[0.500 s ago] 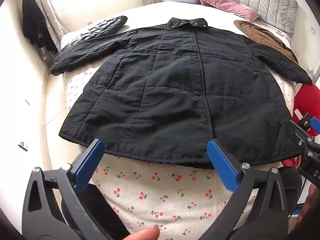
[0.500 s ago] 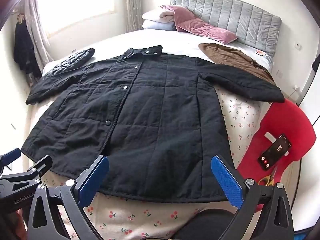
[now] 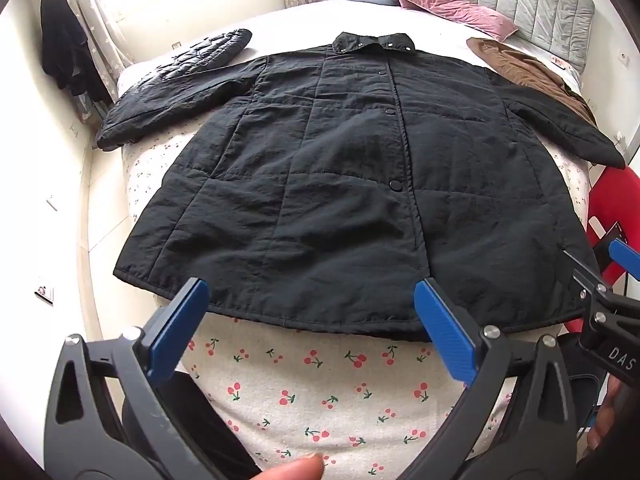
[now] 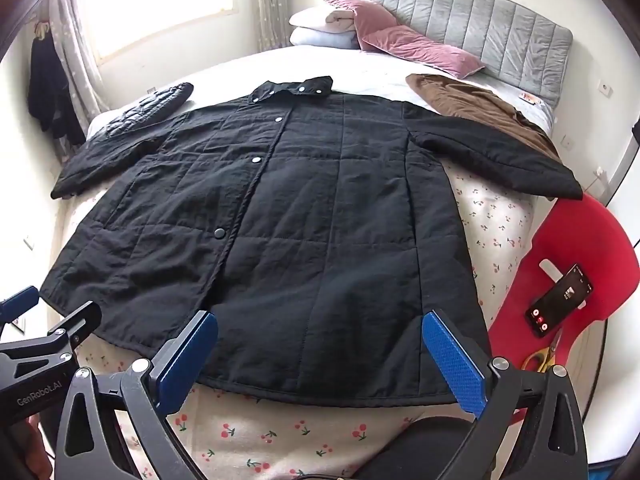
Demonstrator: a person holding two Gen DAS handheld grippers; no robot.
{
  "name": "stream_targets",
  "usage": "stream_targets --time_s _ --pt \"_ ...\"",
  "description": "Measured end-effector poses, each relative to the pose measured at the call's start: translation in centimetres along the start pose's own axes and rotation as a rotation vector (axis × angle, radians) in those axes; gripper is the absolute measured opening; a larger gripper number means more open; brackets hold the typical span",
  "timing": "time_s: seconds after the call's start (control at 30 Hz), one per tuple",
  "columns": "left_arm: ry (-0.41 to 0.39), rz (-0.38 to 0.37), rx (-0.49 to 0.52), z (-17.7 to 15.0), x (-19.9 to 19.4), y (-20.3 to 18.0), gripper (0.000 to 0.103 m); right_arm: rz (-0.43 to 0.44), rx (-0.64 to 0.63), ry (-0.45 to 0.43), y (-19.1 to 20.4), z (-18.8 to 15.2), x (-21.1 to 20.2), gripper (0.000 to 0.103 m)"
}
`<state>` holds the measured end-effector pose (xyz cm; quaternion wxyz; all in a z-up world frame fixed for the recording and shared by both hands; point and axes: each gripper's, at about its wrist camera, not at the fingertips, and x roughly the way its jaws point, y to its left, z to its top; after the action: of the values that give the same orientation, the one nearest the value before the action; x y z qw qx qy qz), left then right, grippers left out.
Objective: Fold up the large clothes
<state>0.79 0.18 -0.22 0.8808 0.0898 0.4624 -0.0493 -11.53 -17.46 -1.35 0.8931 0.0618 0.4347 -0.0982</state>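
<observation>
A large black quilted jacket (image 3: pixel 340 184) lies flat, front up and snapped shut, on the cherry-print bed sheet (image 3: pixel 320 396), with both sleeves spread out and the collar toward the headboard. It also shows in the right wrist view (image 4: pixel 304 216). My left gripper (image 3: pixel 310 300) is open and empty, hovering just over the hem near the middle. My right gripper (image 4: pixel 320 340) is open and empty over the hem's right part. Each gripper shows at the edge of the other's view.
A brown garment (image 4: pixel 472 100) lies at the bed's far right, and a black puffer jacket (image 4: pixel 152 108) at the far left. Pillows (image 4: pixel 384 32) rest by the grey headboard. A red chair (image 4: pixel 576 264) beside the bed holds a phone (image 4: pixel 560 300) and scissors.
Both grippers have edged a little forward toward the jacket's hem. The jacket has not moved.
</observation>
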Motion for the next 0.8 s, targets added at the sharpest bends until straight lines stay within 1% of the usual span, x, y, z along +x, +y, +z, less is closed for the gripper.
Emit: stream_targets --time_s 0.8 --pt "0.005 0.002 -0.003 -0.31 0.35 0.18 0.102 -0.003 -0.007 0.024 0.06 0.21 0.66 0.103"
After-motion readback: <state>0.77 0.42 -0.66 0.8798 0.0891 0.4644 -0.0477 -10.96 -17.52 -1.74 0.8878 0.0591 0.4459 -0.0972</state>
